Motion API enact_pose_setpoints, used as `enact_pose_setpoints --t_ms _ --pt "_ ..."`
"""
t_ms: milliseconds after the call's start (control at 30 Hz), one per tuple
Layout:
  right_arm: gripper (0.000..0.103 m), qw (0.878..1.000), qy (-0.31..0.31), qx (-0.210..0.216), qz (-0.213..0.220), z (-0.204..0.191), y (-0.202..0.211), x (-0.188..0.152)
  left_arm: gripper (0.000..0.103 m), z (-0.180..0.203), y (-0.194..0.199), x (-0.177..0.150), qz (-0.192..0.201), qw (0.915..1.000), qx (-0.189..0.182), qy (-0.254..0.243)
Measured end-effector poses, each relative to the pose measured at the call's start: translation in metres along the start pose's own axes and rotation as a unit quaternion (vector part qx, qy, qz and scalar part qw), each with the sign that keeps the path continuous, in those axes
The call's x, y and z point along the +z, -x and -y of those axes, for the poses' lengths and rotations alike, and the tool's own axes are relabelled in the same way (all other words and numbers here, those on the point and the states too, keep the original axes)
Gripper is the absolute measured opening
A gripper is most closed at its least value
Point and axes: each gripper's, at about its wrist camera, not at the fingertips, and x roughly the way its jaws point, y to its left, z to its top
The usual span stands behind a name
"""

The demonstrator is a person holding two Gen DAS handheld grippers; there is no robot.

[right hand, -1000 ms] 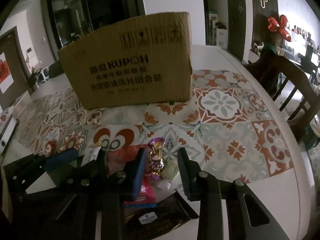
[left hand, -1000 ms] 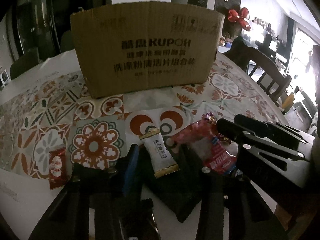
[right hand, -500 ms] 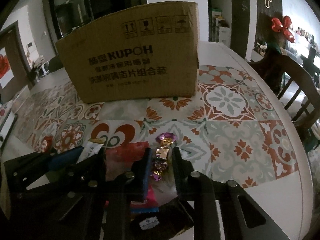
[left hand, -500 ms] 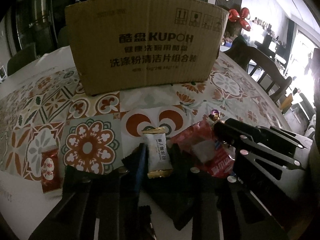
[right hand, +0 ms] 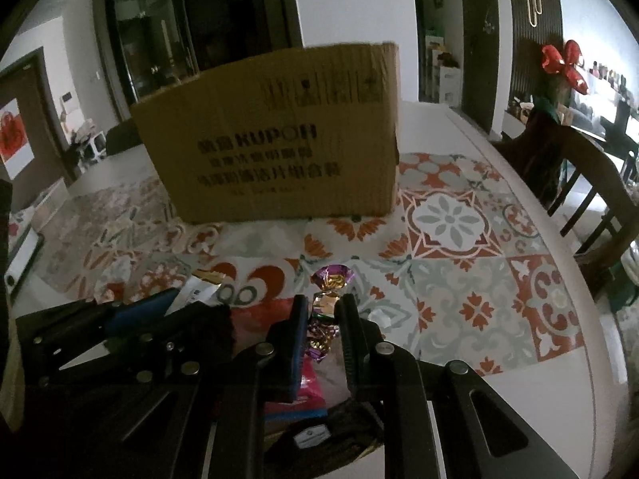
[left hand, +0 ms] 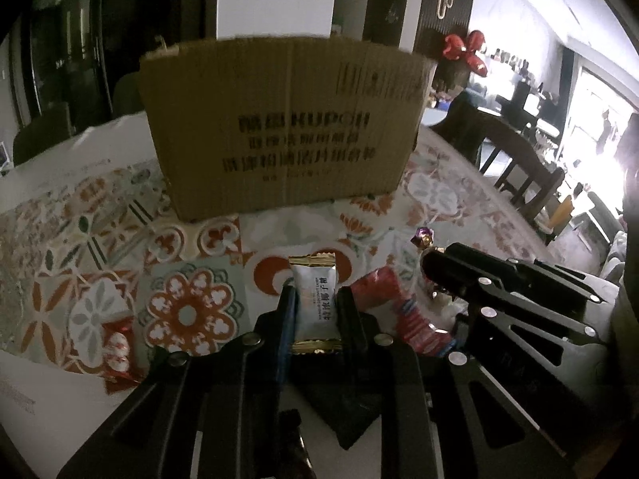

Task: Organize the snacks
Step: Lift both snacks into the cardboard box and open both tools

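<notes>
The left gripper [left hand: 315,311] pinches a white, gold-edged candy packet [left hand: 312,299] above the patterned tablecloth [left hand: 187,311]; a brown cardboard box [left hand: 279,127] stands behind, and the right gripper [left hand: 433,267] grips a purple foil sweet [left hand: 424,236].

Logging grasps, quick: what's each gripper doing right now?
Left gripper: shut on the white candy.
Right gripper: shut on the purple foil candy.

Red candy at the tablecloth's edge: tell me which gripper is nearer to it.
Left. The left gripper, shut on the white candy, sits just right of the red candy. The right gripper, shut on the purple candy, is farther right.
</notes>
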Motion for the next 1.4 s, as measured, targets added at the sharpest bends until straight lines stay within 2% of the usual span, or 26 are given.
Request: enact_pose_setpoints --t_ms 367,867,1067,1233,1400 --pt "0.018 0.998 0.008 0.006 0.058 -0.013 0.048 0.018 0.021 -0.007 0.051 0.018 0.06 0.9982 -0.004 -0.003" --pt "0.018 0.989 0.016 0.015 0.147 -0.032 0.101 0.053 0.021 -0.012 0.115 0.056 0.155 0.9874 0.008 -0.028" --pt "0.018 0.984 0.009 0.02 0.177 -0.029 0.111 0.079 0.021 -0.017 0.12 0.079 0.171 0.9845 0.01 -0.036" --pt "0.018 0.983 0.011 0.026 0.184 -0.027 0.109 0.101 0.021 -0.018 0.122 0.1 0.183 0.9819 0.011 -0.048" --pt "0.017 0.981 0.025 0.029 0.189 -0.028 0.104 0.12 0.021 -0.02 0.114 0.121 0.177 0.9827 0.012 -0.053"
